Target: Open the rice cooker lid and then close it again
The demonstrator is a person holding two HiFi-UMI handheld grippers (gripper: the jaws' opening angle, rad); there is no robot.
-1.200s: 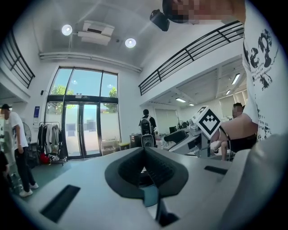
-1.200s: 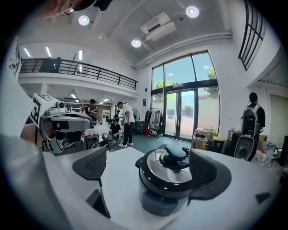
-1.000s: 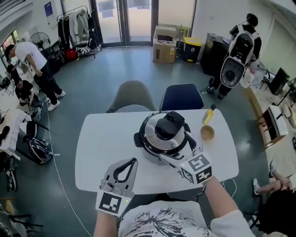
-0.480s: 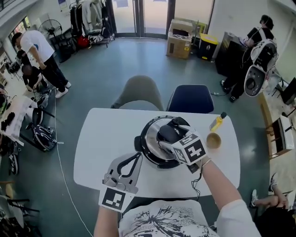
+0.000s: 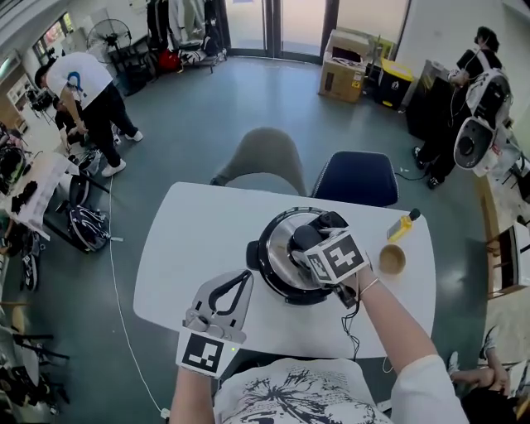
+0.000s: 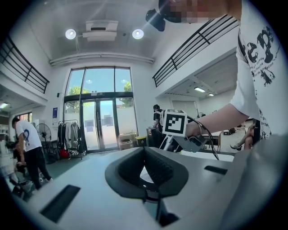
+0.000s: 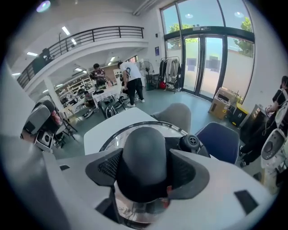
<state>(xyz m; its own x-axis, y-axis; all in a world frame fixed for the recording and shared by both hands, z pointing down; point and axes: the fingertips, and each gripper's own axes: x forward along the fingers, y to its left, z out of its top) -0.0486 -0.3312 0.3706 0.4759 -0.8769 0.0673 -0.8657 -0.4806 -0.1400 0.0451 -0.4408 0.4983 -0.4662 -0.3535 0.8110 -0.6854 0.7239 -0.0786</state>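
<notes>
Head view: white rounded table (image 5: 186, 248) on a grey floor, rice cooker (image 5: 273, 277) near its centre, lid (image 5: 277, 240) down. From the cooker, a small tan cup (image 5: 392, 259) lies at 3 o'clock and a yellow bottle (image 5: 403, 225) at 2 o'clock. A grey chair (image 5: 267, 157) stands at 12 and a blue chair (image 5: 356, 176) at 1, with glass doors (image 5: 281, 21) and a cardboard box (image 5: 346, 56) beyond. A person in a white shirt (image 5: 83, 83) bends at 10 o'clock. The right gripper (image 5: 306, 240) sits over the lid. The left gripper (image 5: 242, 277), at 7 o'clock, is over bare table. Only the right gripper view shows the grip: the jaws, just closing, have both pads against the black lid knob (image 7: 144, 152). It also shows a railed upper gallery (image 7: 90, 33). The left gripper view shows its jaw tips together with nothing held, round ceiling lights (image 6: 69, 33) and the other gripper's marker cube (image 6: 174, 122).
</notes>
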